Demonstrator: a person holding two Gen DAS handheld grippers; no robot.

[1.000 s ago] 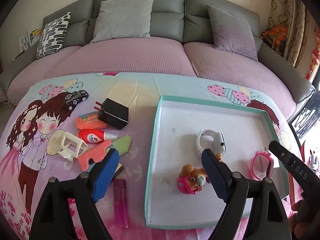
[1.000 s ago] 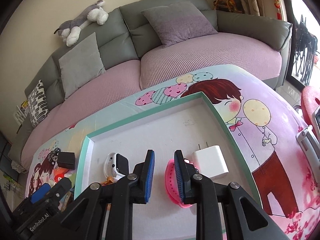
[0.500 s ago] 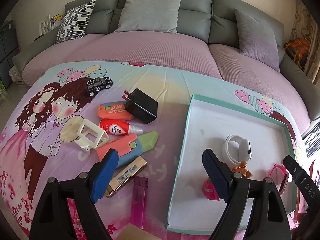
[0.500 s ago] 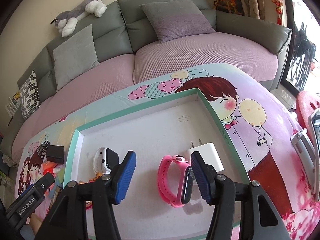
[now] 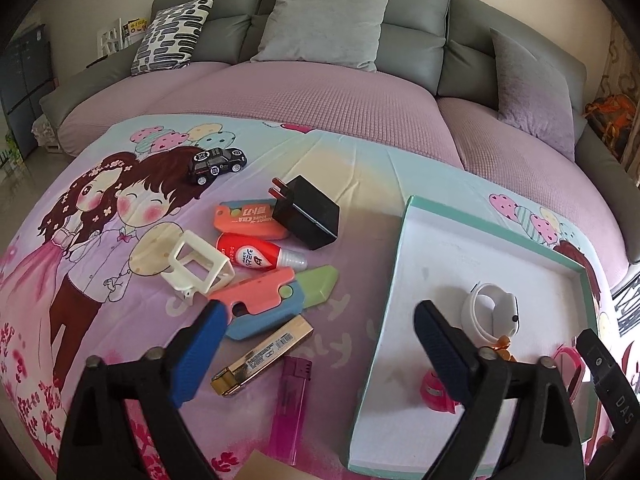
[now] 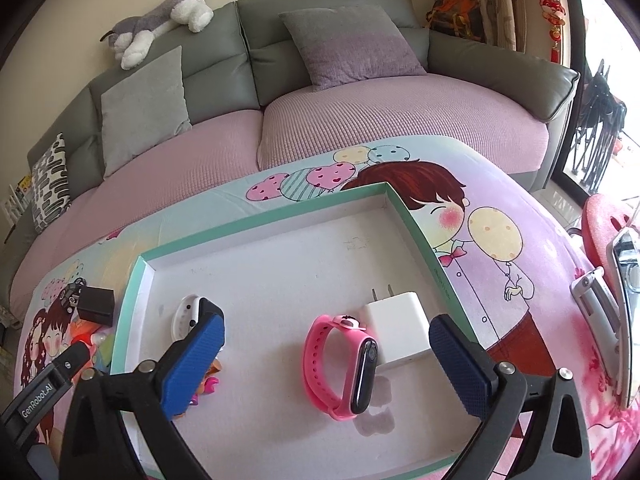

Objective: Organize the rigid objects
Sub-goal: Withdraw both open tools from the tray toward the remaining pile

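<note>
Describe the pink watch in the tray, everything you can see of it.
The pink watch is a closed-loop band, apparently of soft rubber, with rows of small holes and a glossy black oblong face. It stands on its edge on the white floor of the tray, face toward the white charger close beside it; contact is unclear. It sits between the open right gripper's fingers, untouched.

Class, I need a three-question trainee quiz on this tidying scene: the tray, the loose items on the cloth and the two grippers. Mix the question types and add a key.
1. True or false: the pink watch lies inside the tray.
2. Which charger sits outside the tray? A) white charger B) black charger
3. Fill in: both the left gripper and right gripper are ____ and hold nothing.

Key: 1 true; 2 B; 3 open.
</note>
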